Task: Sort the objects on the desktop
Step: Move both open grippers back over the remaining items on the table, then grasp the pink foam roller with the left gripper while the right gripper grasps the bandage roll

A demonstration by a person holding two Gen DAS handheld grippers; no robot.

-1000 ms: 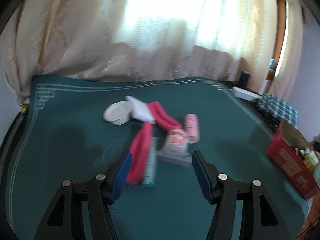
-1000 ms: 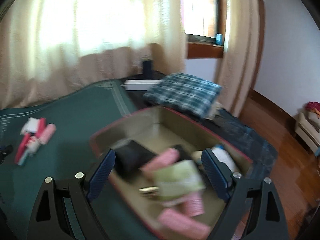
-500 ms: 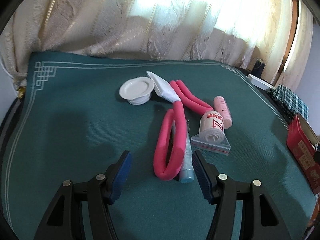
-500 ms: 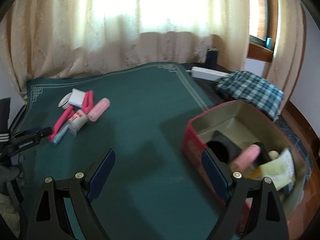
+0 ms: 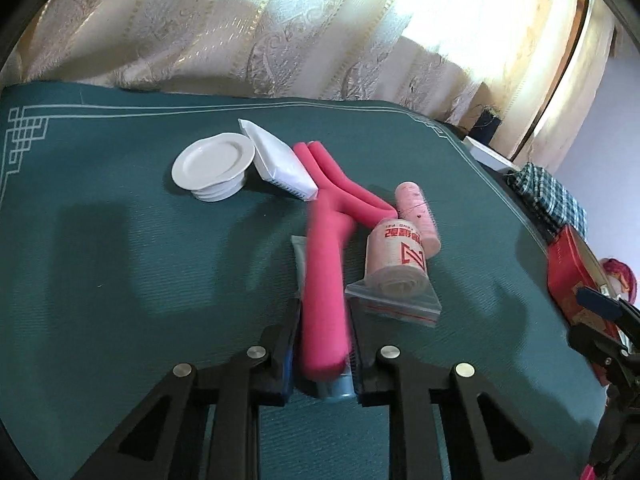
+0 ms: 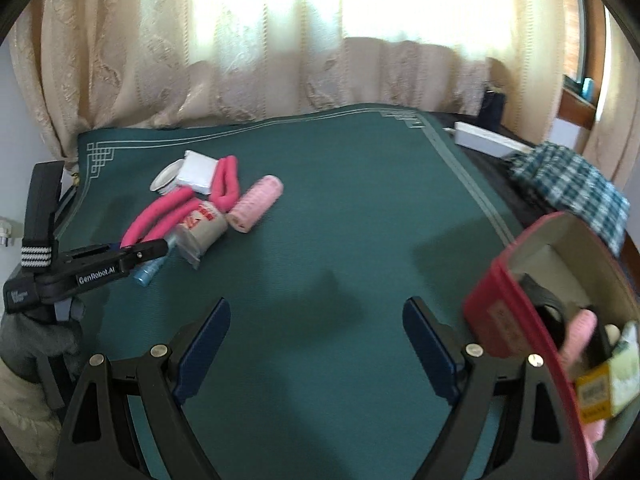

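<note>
Left wrist view: the left gripper (image 5: 323, 350) is closed on a blurred pink foam curler (image 5: 324, 280), by which a blue tube (image 5: 335, 386) is mostly hidden. The right gripper (image 6: 316, 354) is held wide open and empty; the red box (image 6: 516, 320) is cut off.

Cream lace curtains (image 6: 280, 52) hang across the whole back of the room, glowing where daylight pushes through at 12 o'clock. A wooden window frame (image 6: 576, 104) shows at 2 o'clock in the right wrist view — beside it a pale lilac wall (image 5: 600, 128). The table wears a dark green cloth (image 6: 340, 200) with a pale line border — 1 fret-patterned corner sits at 10 o'clock.
</note>
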